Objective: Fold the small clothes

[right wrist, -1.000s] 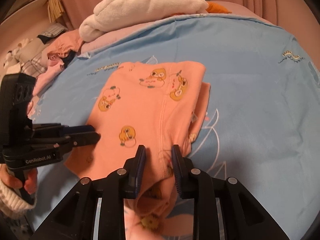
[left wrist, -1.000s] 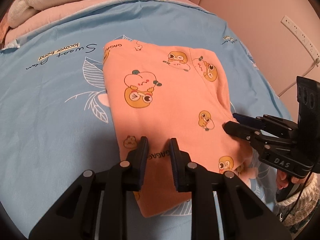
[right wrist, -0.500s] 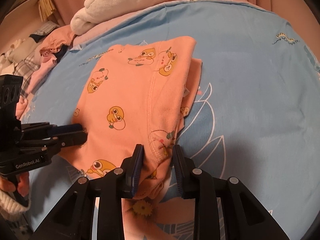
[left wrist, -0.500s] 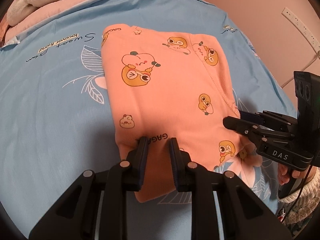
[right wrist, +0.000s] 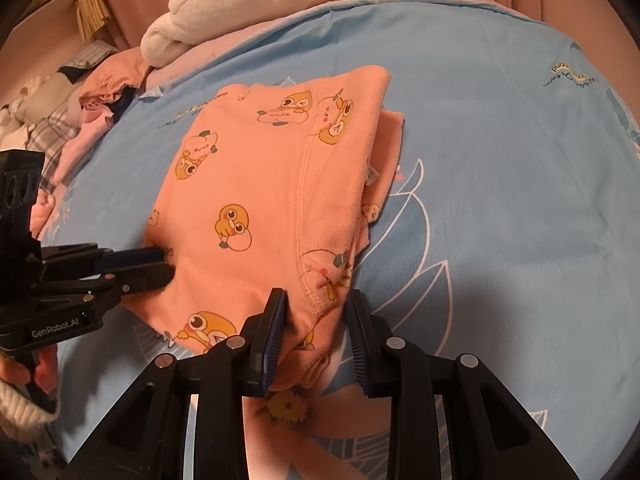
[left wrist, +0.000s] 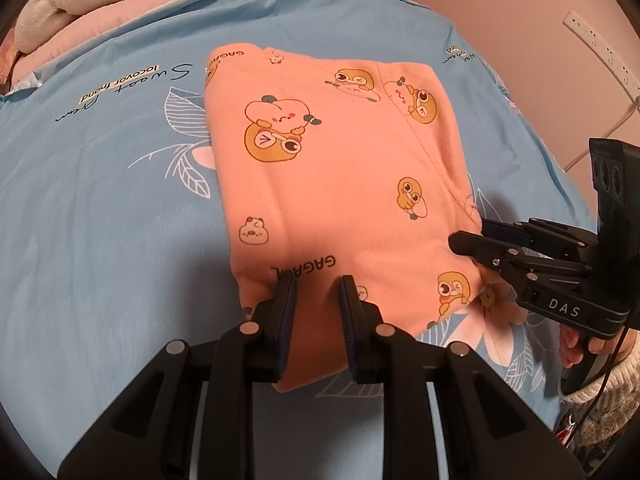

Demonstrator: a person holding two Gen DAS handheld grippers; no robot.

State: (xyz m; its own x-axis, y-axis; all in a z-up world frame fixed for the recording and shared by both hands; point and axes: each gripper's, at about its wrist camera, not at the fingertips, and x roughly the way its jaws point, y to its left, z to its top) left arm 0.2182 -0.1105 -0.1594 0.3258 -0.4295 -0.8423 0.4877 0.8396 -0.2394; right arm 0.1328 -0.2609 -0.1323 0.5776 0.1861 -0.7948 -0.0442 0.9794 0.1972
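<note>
Now the folded peach garment (left wrist: pixel 320 184), printed with cartoon ducks, lies flat on the blue bedsheet (left wrist: pixel 100 220), its near edge at both grippers. Compared with half a second ago it sits slightly lower in both views, and its layers look unchanged. The left gripper (left wrist: pixel 316 292) stands at the near-left corner, its jaws narrow with the fabric edge between them; they appear to pinch the cloth, though the contact itself is hard to make out, and the gap matches the earlier frames. The right gripper (right wrist: pixel 316 308) straddles the near-right corner where the stitched seam bunches up. Its jaws have just been opening, and the gap is visibly wider than a second ago; the left pad touches the cloth while the right pad stands clear of it. A hand in a knitted cuff (left wrist: pixel 580 344) holds the right gripper's handle. Beyond the sheet, a white plush blanket (right wrist: pixel 256 4) lies at the far end of the bed, with a heap of other clothes (right wrist: pixel 72 108) to its left.
</note>
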